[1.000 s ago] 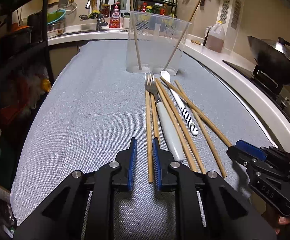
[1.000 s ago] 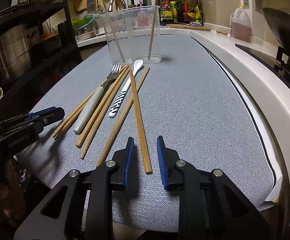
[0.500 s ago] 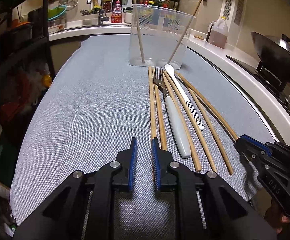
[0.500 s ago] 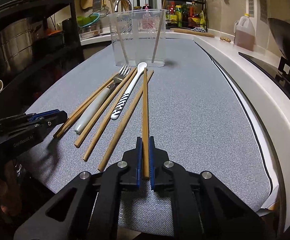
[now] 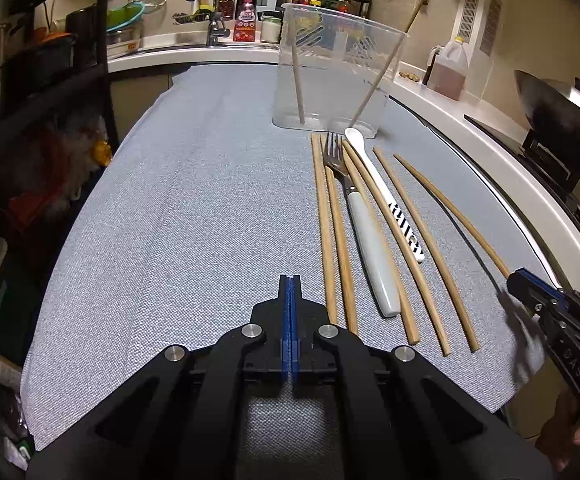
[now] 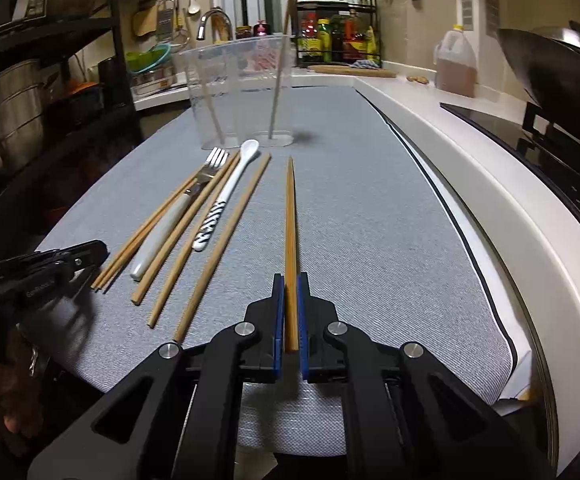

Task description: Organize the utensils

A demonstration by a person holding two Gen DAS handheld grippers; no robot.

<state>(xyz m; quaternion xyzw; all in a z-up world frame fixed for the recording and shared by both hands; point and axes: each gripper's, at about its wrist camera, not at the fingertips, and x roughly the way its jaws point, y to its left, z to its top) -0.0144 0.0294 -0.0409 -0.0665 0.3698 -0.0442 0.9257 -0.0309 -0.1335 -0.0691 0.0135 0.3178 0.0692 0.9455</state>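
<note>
1. Right gripper (image 6: pixel 290 312): jaws clamped on the near end of a single wooden chopstick (image 6: pixel 290 216). The stick points straight ahead toward the clear plastic holder (image 6: pixel 242 92). Cannot tell whether its far tip is off the grey mat (image 6: pixel 369 200).
2. Left gripper (image 5: pixel 290 312): pads pressed together, nothing between them. It hangs over bare mat just left of the utensil row.
3. On the mat, near the holder's base: five loose chopsticks (image 5: pixel 325 232), a white-handled fork (image 5: pixel 365 236) and a white spoon with a striped handle (image 5: pixel 385 196), lying roughly parallel, some touching.
4. Holder already has two chopsticks (image 5: pixel 297 76) leaning inside. It stands upright at the far end of the row.
5. Risks, as I judge them:
   - Grip is at the very end of the stick, so the long free length could pivot or droop between the pads when tilted upright.
   - The holder looks light; a stick striking the rim or wall could tip or shove it.
   - The leaning sticks may block the entry.
   - A low carry could drag the tip across the spoon.
</note>
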